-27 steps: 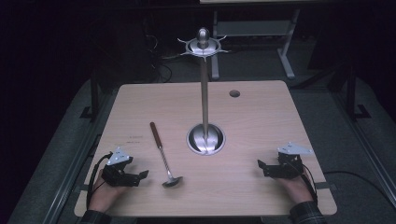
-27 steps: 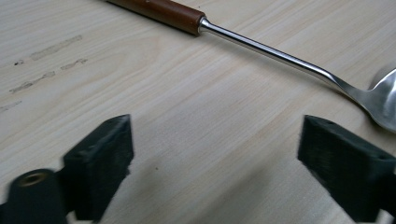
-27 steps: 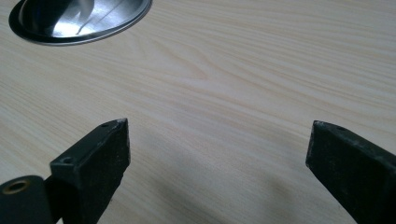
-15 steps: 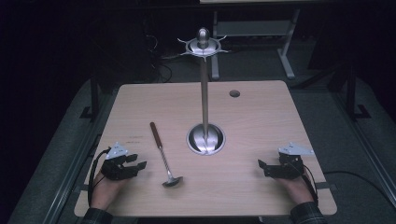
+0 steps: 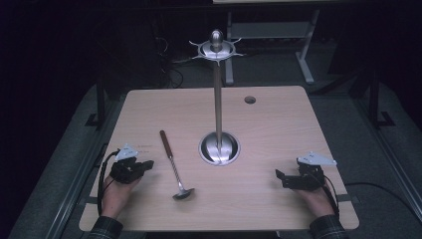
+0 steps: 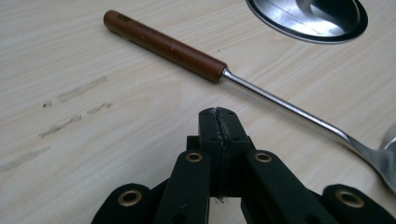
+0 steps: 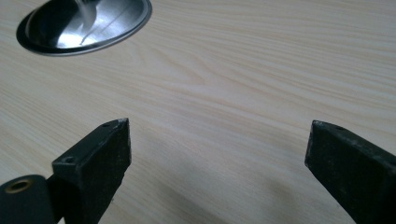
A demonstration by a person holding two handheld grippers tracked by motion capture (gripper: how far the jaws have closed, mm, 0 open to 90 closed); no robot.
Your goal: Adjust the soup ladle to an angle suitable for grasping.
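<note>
A ladle [image 5: 172, 164] with a brown wooden handle [image 6: 163, 46] and a steel shaft lies flat on the wooden table [image 5: 278, 124], its bowl toward the near edge. My left gripper [image 5: 148, 165] rests just left of it, jaws shut with nothing between them; in the left gripper view its closed tips [image 6: 218, 114] point at the shaft, a short way off. My right gripper [image 5: 279, 178] sits low at the table's right front, jaws wide open [image 7: 219, 135] over bare wood. A tall steel hanging stand [image 5: 218, 99] rises from its round base [image 5: 219, 148] mid-table.
The stand's top carries a ring of hooks [image 5: 217, 49]. A small round hole [image 5: 250, 99] is in the table's far right part. Dark floor and desk legs lie beyond the far edge. The base's rim [image 7: 84, 23] lies ahead of the right gripper.
My left gripper has slid away from the near edge, ending beside the ladle's shaft. The right gripper and the ladle have stayed put.
</note>
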